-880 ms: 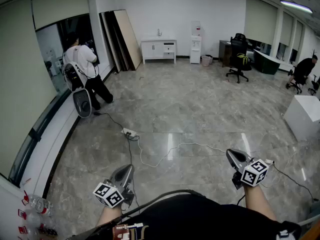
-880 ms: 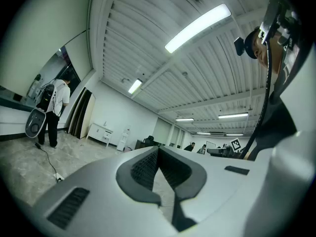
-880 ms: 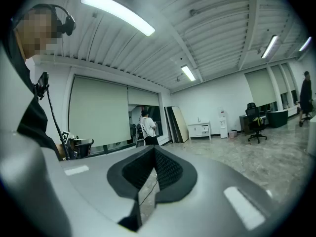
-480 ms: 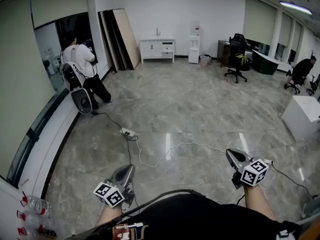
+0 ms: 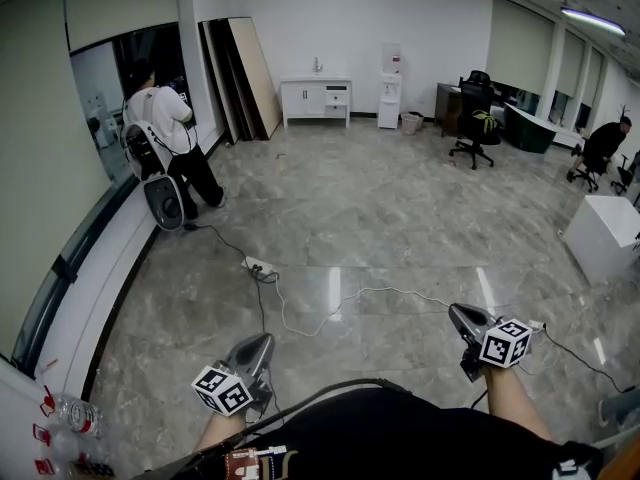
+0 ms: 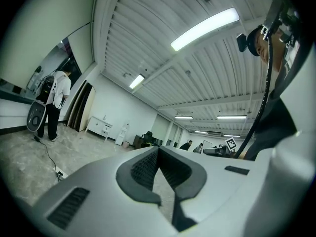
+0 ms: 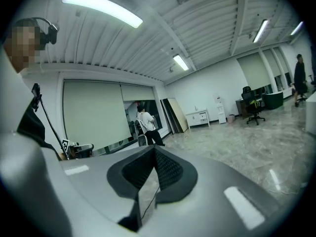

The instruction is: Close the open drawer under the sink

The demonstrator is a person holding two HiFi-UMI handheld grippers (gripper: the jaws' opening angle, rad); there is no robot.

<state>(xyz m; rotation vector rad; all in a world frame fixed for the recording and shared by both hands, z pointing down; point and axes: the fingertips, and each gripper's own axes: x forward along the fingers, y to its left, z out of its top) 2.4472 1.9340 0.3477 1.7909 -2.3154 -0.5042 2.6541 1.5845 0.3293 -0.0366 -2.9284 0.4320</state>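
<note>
Grey marble floor [image 5: 380,218] throughout. Far left: person [image 5: 160,133] at window. Near left: left gripper [image 5: 260,344], jaws pressed together, nothing between. Far middle, against back wall: white sink cabinet [image 5: 305,99], drawer [image 5: 338,96] too small to judge, well apart from both grippers. Near right: right gripper [image 5: 456,314], jaws together, empty.

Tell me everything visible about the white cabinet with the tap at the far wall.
The white cabinet stands upright on short legs against the far wall, between leaning boards on its left and a water dispenser on its right. A small tap rises from its flat top. Its front shows doors at left and drawers at right; whether a drawer stands open is too far to tell.
</note>
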